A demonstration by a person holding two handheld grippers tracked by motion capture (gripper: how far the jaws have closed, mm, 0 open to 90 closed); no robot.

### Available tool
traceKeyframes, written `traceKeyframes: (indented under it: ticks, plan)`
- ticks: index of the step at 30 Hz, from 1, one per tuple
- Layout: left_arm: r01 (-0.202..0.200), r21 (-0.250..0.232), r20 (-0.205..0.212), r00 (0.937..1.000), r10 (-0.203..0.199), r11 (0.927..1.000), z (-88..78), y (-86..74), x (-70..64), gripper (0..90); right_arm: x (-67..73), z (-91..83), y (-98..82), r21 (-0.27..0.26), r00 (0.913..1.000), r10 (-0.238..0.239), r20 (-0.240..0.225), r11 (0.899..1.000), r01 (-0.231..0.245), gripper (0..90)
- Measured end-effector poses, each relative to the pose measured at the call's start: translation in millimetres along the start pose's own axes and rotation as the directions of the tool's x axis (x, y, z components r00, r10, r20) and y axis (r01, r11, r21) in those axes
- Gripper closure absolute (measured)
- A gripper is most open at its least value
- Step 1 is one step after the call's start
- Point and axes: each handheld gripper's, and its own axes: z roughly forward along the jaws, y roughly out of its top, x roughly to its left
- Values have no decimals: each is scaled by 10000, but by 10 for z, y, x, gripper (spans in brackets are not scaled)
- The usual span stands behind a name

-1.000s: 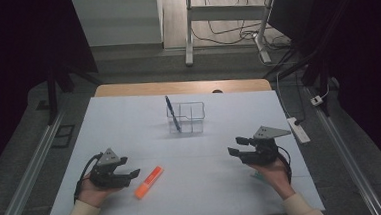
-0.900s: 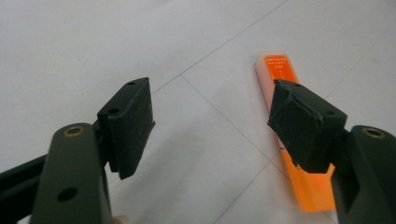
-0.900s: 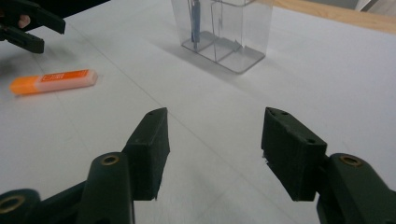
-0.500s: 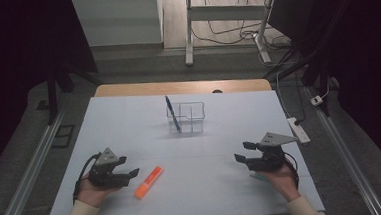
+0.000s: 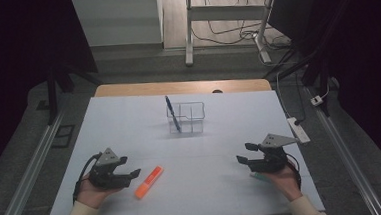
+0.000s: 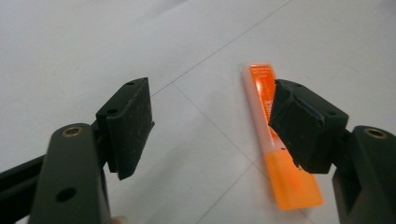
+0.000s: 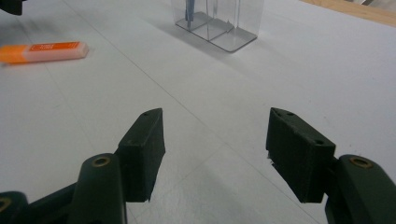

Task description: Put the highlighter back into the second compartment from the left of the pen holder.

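An orange highlighter (image 5: 149,181) lies flat on the white table (image 5: 215,136), just right of my left gripper (image 5: 130,167). In the left gripper view the highlighter (image 6: 268,116) runs partly under the right-hand jaw; my left gripper (image 6: 212,100) is open with bare table between its pads. My right gripper (image 5: 244,153) rests low at the near right, and its jaws have just been opening. In its own view my right gripper (image 7: 215,119) is open with nothing between the jaws. A clear organizer (image 5: 186,118) at mid-table holds a blue pen (image 5: 172,113).
A small pale green thing (image 5: 258,175) lies on the table by the right hand. A white power strip (image 5: 298,129) sits off the table's right edge. A wooden strip (image 5: 182,88) borders the far edge, with desk legs and cables beyond.
The right gripper has drawn back slightly toward the near right, and its jaws stand a little wider. The left gripper and the highlighter have stayed put.
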Motion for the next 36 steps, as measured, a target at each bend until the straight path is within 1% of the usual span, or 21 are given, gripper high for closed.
traceKeyframes:
  ticks: [2,4,6,10,13,15,16,19,20,23,27,29,32,36]
  plan:
    - [-2,156,188,9998,-1,9999,-6,32,-30,294,3,11,0,46,10000,-45,-53,10000,45,365]
    - [-13,332,231,9997,5,9994,-14,57,-60,289,10,23,0,76,10000,-68,-64,9999,68,365]
    - [-9,492,384,9993,-10,9988,-14,76,-82,285,7,27,0,127,9999,-65,-110,9999,67,365]
    - [-10,855,437,9990,-27,9963,-6,99,-119,275,3,26,2,26,9999,38,-165,10000,-37,365]
    - [45,1001,473,9988,-93,9950,8,104,-143,267,-1,21,0,28,9999,56,-137,10000,-55,365]
    - [10,1148,499,9987,-67,9934,12,109,-158,258,0,20,1,14,9999,56,-138,10000,-55,365]
    - [79,1156,508,9986,-138,9933,18,109,-170,255,1,20,2,3,9999,44,-135,10000,-44,365]
    - [80,1228,490,9987,-141,9924,29,107,-182,252,1,25,2,-2,9998,83,-152,10000,-83,365]
    - [25,1300,453,9989,-84,9915,38,106,-184,251,-2,29,2,-9,9998,92,-161,10000,-92,365]
    - [9,1506,390,9992,-68,9886,73,98,-206,247,-6,39,0,8,9997,139,-195,9999,-139,365]
    - [-101,1759,391,9992,33,9844,123,80,-269,247,2,39,-9,31,9995,187,-243,9998,-186,365]
    - [-124,1912,321,9995,63,9815,153,74,-294,246,11,46,-11,35,9994,204,-269,9998,-204,366]
    - [-129,2010,293,9995,71,9795,195,62,-331,247,38,61,-8,93,9996,99,-275,9999,-97,366]
    - [-233,2222,171,9997,200,9747,248,56,-365,247,51,65,-8,162,9996,33,-280,9999,-28,365]
